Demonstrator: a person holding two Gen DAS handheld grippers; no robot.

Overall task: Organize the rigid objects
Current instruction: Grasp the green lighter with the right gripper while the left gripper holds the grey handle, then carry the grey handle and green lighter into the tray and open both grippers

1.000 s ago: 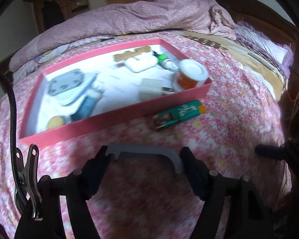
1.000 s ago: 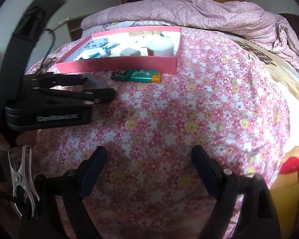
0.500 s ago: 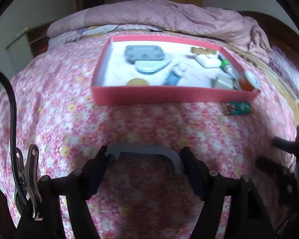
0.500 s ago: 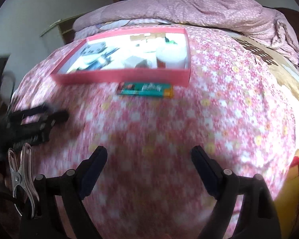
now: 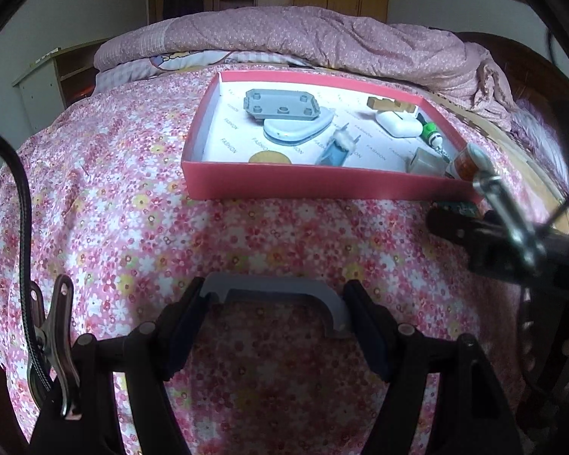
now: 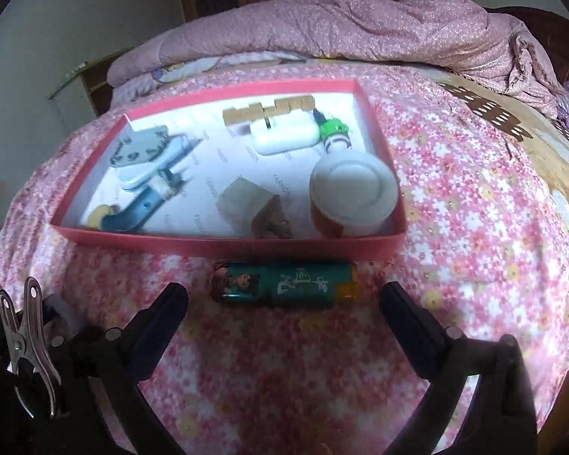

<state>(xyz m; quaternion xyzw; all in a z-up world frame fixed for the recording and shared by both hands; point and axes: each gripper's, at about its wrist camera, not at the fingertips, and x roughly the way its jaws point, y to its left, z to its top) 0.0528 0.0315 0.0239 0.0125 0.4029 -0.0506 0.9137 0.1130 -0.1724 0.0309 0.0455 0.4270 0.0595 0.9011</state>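
Straddling the green lighter point(image 6: 284, 284) lengthwise, the right gripper point(image 6: 284, 305) was opening wide — nothing yet pinched. It lay just outside the pink tray point(image 6: 227, 246), against the near wall. Centring before closing seemed advisable — the left gripper point(image 5: 277, 311) held a grey bracket point(image 5: 277, 290).

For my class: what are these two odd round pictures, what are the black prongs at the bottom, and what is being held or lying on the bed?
No robot here: a person holds a two-finger gripper in each hand, and a fisheye camera on each looks forward along its fingers, hence the round, bent pictures.

In the left wrist view, the left gripper is closed on a grey curved plastic piece. The right gripper's fingers poke in at that picture's right edge.

In the right wrist view, the right gripper holds nothing; its jaws are opening, with a green lighter lying on the flowered bedspread between them.

Behind the lighter sits a pink tray holding small objects, among them a white-lidded jar and a white case.
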